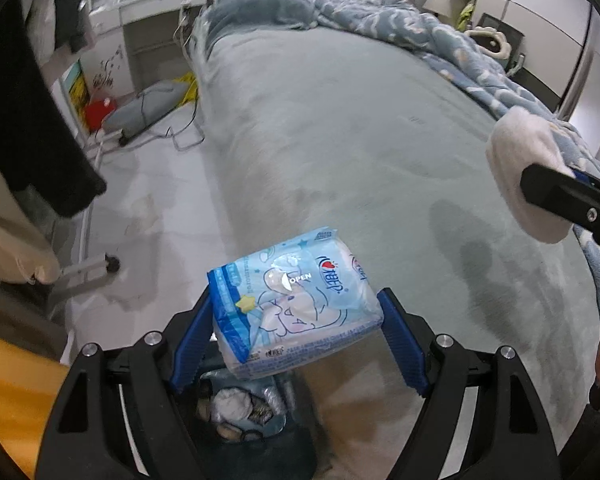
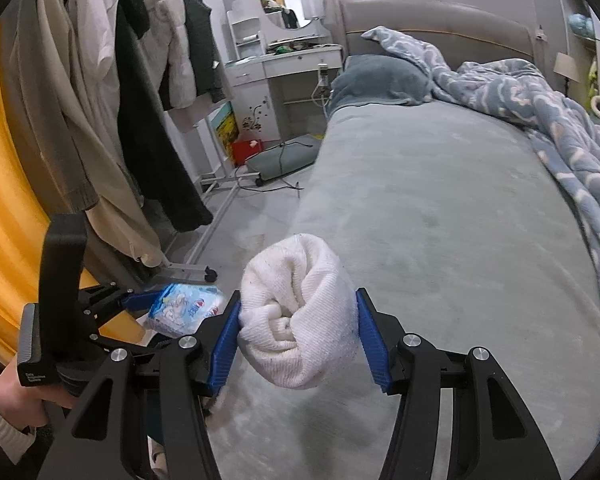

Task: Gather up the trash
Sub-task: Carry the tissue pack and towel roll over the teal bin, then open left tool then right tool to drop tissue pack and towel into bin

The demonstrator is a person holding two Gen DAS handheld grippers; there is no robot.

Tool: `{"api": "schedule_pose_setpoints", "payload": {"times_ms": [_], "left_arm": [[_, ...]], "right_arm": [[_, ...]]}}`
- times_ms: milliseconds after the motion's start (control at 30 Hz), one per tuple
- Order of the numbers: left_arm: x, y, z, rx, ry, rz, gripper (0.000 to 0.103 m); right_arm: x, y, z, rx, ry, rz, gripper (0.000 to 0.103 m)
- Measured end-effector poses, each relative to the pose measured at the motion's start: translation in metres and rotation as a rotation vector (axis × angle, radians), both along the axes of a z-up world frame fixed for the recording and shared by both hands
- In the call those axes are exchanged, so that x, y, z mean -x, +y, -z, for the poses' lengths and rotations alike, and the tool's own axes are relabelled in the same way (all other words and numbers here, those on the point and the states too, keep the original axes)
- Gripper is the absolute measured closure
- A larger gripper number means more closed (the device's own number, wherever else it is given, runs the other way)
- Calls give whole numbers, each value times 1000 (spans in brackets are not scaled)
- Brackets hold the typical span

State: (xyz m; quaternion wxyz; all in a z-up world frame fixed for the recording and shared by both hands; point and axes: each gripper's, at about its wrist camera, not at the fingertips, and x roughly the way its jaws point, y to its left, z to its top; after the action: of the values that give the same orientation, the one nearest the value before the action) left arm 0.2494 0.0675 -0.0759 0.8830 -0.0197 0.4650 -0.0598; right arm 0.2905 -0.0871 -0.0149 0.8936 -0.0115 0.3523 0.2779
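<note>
A blue tissue packet is clamped between the blue pads of the left gripper, its two short ends pressed against them, so that the wide, soft pack is carried without slipping. Directly beneath it, at the foot of the bed, a bin already holding crumpled paper and wrappers can be seen; the packet is held over it, apparently so that it can be dropped straight in, though the jaws have not yet been parted. A rolled white cloth is gripped across its middle by the right gripper, the pads sunk slightly into the fabric, which keeps the roll from unwinding. It is held above the edge of the grey bed cover, just beside the left gripper, probably so that it can follow the packet into the bin; whether the cloth is meant as trash cannot be told. In the right wrist view a hand is seen wrapped around the left tool's handle, with the packet pointed downward beside the clothes rack. A rumpled blue blanket lies untouched along the far side of the bed. Release over the bin is judged to be the step in hand.
</note>
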Motion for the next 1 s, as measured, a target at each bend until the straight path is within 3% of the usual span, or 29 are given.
{"api": "schedule_pose_setpoints", "payload": {"times_ms": [467, 1000], "left_arm": [[10, 63, 34, -13, 149, -60, 22], [34, 113, 83, 33, 335, -100, 22]], "right_arm": [[-2, 67, 11, 11, 22, -84, 47], [0, 133, 30, 37, 57, -168, 47]]}}
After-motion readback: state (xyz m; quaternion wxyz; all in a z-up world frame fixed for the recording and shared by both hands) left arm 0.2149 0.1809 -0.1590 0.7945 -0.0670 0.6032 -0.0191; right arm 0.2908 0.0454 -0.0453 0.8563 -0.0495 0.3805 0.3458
